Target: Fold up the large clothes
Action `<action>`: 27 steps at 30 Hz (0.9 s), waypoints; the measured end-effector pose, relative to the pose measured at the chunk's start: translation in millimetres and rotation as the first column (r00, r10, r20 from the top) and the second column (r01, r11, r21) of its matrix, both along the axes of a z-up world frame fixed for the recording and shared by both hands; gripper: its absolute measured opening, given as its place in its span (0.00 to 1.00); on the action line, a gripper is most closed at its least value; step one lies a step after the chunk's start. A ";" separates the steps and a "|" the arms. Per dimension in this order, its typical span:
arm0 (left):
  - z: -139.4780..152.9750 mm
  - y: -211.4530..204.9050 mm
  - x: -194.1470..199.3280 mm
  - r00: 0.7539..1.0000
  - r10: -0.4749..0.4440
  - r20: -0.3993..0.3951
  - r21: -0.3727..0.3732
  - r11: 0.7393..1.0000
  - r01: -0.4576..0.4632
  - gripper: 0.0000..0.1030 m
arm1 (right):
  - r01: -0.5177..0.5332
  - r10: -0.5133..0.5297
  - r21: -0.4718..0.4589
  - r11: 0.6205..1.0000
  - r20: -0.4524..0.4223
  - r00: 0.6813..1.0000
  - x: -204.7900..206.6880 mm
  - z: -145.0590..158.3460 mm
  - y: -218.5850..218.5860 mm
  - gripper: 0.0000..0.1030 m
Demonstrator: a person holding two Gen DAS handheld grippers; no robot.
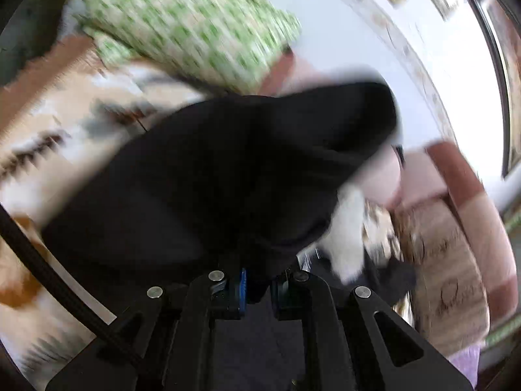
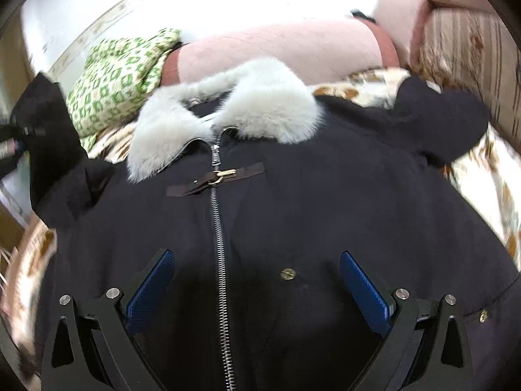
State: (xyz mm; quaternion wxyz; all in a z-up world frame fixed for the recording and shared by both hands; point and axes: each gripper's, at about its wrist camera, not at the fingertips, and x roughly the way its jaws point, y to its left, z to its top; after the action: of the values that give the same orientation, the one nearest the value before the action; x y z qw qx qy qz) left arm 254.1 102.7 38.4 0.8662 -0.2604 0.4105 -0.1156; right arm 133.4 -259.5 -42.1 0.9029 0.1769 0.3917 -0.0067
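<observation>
Pinching coat point(image 2: 293, 215) sleeve point(image 1: 228, 169): left tongs point(image 1: 257, 290); right tongs point(image 2: 257, 286) spread over zipper point(image 2: 219, 244).

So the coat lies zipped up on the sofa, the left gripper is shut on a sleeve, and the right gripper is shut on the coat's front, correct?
Not quite. In the right wrist view the right gripper is open, its blue pads spread wide above the coat front, gripping nothing. The rest holds: the zipper is closed and the left gripper is shut on the sleeve.

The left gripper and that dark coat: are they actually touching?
Touching. In the left wrist view the left gripper has its jaws closed on a fold of the dark coat, which bunches up between its fingers.
</observation>
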 end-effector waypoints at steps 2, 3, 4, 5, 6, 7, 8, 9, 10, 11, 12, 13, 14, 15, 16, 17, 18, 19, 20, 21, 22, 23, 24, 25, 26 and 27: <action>-31.2 -27.7 -2.7 0.998 -0.042 -0.054 0.004 0.999 0.043 0.09 | 0.016 -0.015 0.062 0.998 -0.017 1.000 0.6 -2.2 -9.8 0.99; -43.6 -36.9 -4.0 0.995 -0.052 -0.080 0.013 0.998 0.053 0.09 | 0.023 -0.020 0.091 0.996 -0.023 1.000 0.9 -2.4 -14.5 1.00; -57.2 -47.1 -6.8 0.992 -0.058 -0.111 0.037 0.997 0.062 0.09 | 0.027 -0.024 0.109 0.994 -0.026 0.999 1.2 -2.8 -18.3 1.00; -68.6 -55.2 -8.4 0.989 -0.057 -0.137 0.069 0.995 0.067 0.09 | 0.031 -0.028 0.127 0.991 -0.027 0.999 1.3 -2.5 -21.3 1.00; -75.6 -59.3 -9.1 0.987 -0.055 -0.151 0.096 0.993 0.070 0.09 | 0.036 -0.032 0.138 0.990 -0.026 0.999 1.2 -2.2 -23.7 1.00; -82.4 -65.2 -12.2 0.984 -0.059 -0.166 0.137 0.987 0.082 0.09 | 0.038 -0.035 0.144 0.989 -0.026 0.999 1.4 -2.1 -25.0 1.00; -86.6 -72.8 -18.1 0.982 -0.076 -0.173 0.191 0.975 0.109 0.10 | 0.040 -0.036 0.150 0.988 -0.026 0.999 1.6 -1.9 -25.9 1.00; -85.6 -75.1 -21.0 0.983 -0.087 -0.164 0.213 0.970 0.121 0.11 | 0.039 -0.036 0.153 0.987 -0.025 0.999 2.1 -2.1 -26.2 1.00; -82.9 -77.8 -28.1 0.983 -0.104 -0.150 0.230 0.964 0.137 0.12 | 0.036 -0.033 0.154 0.987 -0.021 0.999 2.3 -2.2 -25.9 1.00; -77.5 -78.9 -38.4 0.982 -0.132 -0.134 0.235 0.959 0.160 0.13 | 0.032 -0.029 0.150 0.988 -0.019 0.999 2.8 -2.6 -24.3 1.00; -74.0 -79.0 -43.7 0.981 -0.148 -0.125 0.230 0.957 0.174 0.14 | 0.027 -0.025 0.144 0.989 -0.017 1.000 3.4 -3.1 -22.9 1.00; -70.6 -76.4 -49.8 0.978 -0.175 -0.111 0.220 0.956 0.196 0.17 | 0.025 -0.023 0.137 0.990 -0.017 1.000 4.0 -3.8 -21.7 1.00; -66.7 -74.8 -59.2 0.973 -0.209 -0.094 0.212 0.951 0.224 0.18 | 0.019 -0.017 0.133 0.991 -0.019 1.000 5.6 -3.1 -18.6 1.00; -63.7 -73.3 -68.9 0.968 -0.238 -0.076 0.217 0.944 0.249 0.20 | 0.002 0.001 0.140 0.990 -0.018 1.000 8.2 -1.4 -15.2 1.00; -62.3 -73.6 -76.9 0.965 -0.254 -0.064 0.227 0.938 0.262 0.20 | -0.020 0.023 0.152 0.988 -0.017 1.000 11.8 0.9 -12.4 1.00; -61.5 -72.1 -86.7 0.959 -0.280 -0.046 0.251 0.926 0.282 0.21 | -0.051 0.055 0.168 0.984 -0.014 0.998 15.7 5.0 -6.9 1.00; -61.7 -71.3 -89.4 0.955 -0.296 -0.036 0.267 0.918 0.294 0.21 | -0.084 0.088 0.178 0.980 -0.011 0.996 20.6 9.1 -0.5 1.00; -62.9 -69.9 -93.3 0.949 -0.312 -0.031 0.285 0.908 0.308 0.22 | -0.108 0.112 0.180 0.978 -0.011 0.994 23.8 11.4 5.1 1.00; -63.7 -71.0 -95.2 0.943 -0.332 -0.031 0.299 0.897 0.326 0.22 | -0.131 0.136 0.184 0.974 -0.014 0.991 30.0 14.8 11.7 1.00; -64.1 -75.3 -95.5 0.937 -0.349 -0.030 0.306 0.889 0.341 0.23 | -0.144 0.150 0.191 0.971 -0.018 0.989 36.6 17.6 16.8 1.00; -63.2 -76.4 -97.9 0.924 -0.383 -0.023 0.309 0.876 0.371 0.25 | -0.147 0.155 0.199 0.969 -0.022 0.988 41.6 19.2 19.9 1.00; -61.7 -78.2 -101.5 0.914 -0.405 -0.017 0.300 0.870 0.391 0.27 | -0.143 0.151 0.208 0.968 -0.026 0.988 46.2 21.2 21.9 1.00; -61.1 -83.3 -100.0 0.907 -0.421 -0.012 0.276 0.870 0.408 0.38 | -0.127 0.136 0.217 0.968 -0.026 0.990 49.3 23.7 21.2 1.00; -60.4 -88.3 -101.1 0.900 -0.436 -0.006 0.240 0.873 0.425 0.72 | -0.109 0.116 0.223 0.969 -0.022 0.993 50.6 26.8 19.7 1.00; -64.0 -87.1 -102.8 0.891 -0.454 0.003 0.150 0.881 0.448 0.86 | -0.095 0.102 0.221 0.971 -0.019 0.995 50.5 30.0 18.2 1.00; -69.2 -103.5 -96.1 0.891 -0.455 0.008 0.104 0.886 0.451 0.90 | -0.090 0.096 0.212 0.973 -0.018 0.995 49.3 33.0 17.1 1.00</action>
State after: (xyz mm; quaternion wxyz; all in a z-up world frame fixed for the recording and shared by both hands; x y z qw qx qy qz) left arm 158.0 -0.8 -30.7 0.8337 -0.1120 0.4511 -0.2981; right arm 182.7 -242.4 -9.1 0.8729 0.2528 0.4105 0.0746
